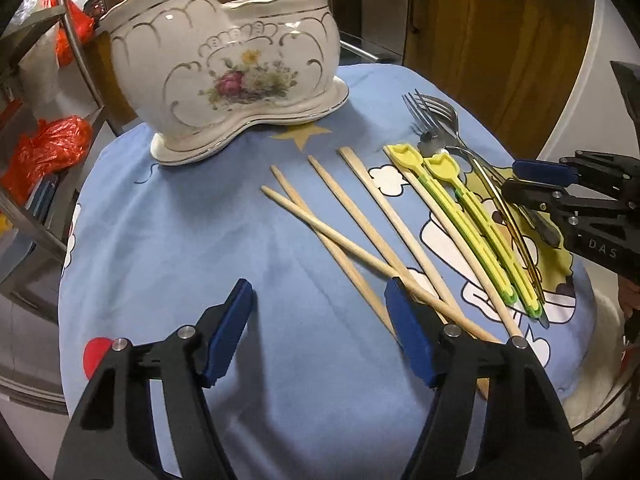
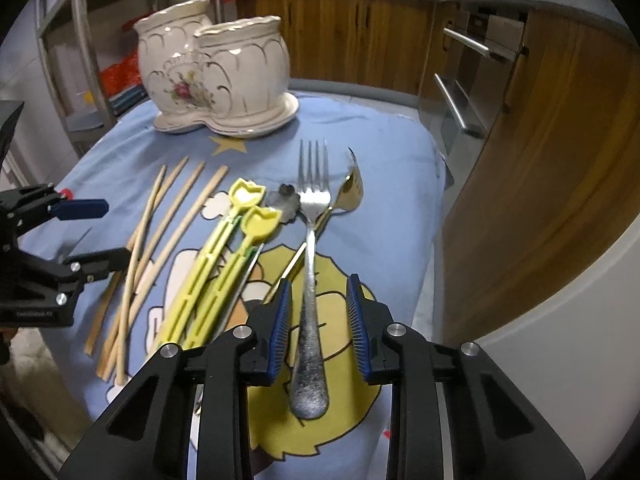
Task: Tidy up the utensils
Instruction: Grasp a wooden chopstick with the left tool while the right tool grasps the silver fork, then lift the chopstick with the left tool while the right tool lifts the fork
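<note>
A white floral ceramic holder (image 1: 224, 68) (image 2: 216, 76) with two compartments stands at the far side of the blue cartoon cloth (image 1: 180, 240). Several wooden chopsticks (image 1: 352, 220) (image 2: 168, 216) lie loosely crossed on the cloth. Beside them lie two yellow-green plastic utensils (image 1: 472, 220) (image 2: 224, 264), a steel fork (image 1: 432, 112) (image 2: 314, 208) and a gold spoon (image 2: 350, 192). My left gripper (image 1: 320, 292) (image 2: 92, 232) is open low over the cloth, its right finger over the chopstick ends. My right gripper (image 2: 319, 284) (image 1: 536, 184) straddles the fork handle, with its pads clear of the handle on both sides.
Wooden cabinets (image 2: 540, 160) and an oven front with steel handles (image 2: 460, 100) stand to the right beyond the table's rounded edge. A metal rack (image 1: 76, 60) with orange bags (image 1: 48, 148) is at the left.
</note>
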A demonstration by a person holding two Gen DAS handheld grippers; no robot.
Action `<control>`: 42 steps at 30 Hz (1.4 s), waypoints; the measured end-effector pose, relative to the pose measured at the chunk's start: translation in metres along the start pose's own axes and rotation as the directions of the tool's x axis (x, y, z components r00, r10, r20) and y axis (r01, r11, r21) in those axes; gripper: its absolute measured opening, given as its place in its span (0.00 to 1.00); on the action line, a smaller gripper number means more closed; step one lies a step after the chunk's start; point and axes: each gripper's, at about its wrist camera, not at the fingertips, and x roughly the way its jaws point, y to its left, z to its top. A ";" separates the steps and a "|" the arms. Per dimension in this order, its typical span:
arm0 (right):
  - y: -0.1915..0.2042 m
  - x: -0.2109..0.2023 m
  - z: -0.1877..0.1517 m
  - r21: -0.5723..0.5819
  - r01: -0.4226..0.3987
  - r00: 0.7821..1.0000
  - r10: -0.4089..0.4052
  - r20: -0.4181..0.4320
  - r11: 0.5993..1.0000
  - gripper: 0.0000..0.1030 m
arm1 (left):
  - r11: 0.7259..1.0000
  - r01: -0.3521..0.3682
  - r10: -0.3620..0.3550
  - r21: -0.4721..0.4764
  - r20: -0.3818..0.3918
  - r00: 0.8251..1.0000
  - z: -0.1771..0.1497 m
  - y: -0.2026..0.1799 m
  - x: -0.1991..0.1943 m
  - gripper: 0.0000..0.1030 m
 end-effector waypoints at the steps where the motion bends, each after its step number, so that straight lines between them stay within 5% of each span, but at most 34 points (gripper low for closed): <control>1: 0.000 0.003 0.001 0.000 0.008 1.000 -0.008 -0.002 1.000 0.28 | 1.000 -0.001 0.001 0.002 -0.003 1.000 0.001 0.000 0.002 0.67; 10: -0.002 0.018 0.018 -0.041 0.018 1.000 -0.019 0.000 0.999 0.26 | 0.998 0.019 -0.020 -0.068 -0.014 1.000 0.030 0.021 0.018 0.45; 14: 0.002 0.019 0.019 -0.058 -0.029 1.000 0.029 0.007 0.998 0.07 | 0.998 0.014 -0.014 -0.055 -0.007 1.000 0.039 0.020 0.021 0.32; 17: 0.004 0.017 0.018 -0.048 -0.029 0.999 0.030 0.023 0.998 0.07 | 0.998 0.004 -0.005 -0.066 -0.005 1.000 0.041 0.026 0.020 0.07; 26: 0.006 -0.006 0.014 -0.029 -0.059 0.993 0.061 0.097 0.998 0.07 | 0.997 0.014 -0.013 -0.081 0.018 1.000 0.031 0.047 0.007 0.06; 42: 0.007 0.008 0.008 -0.047 -0.004 0.999 0.002 -0.039 0.999 0.08 | 0.999 0.017 -0.016 -0.030 0.010 1.000 0.009 0.055 -0.002 0.06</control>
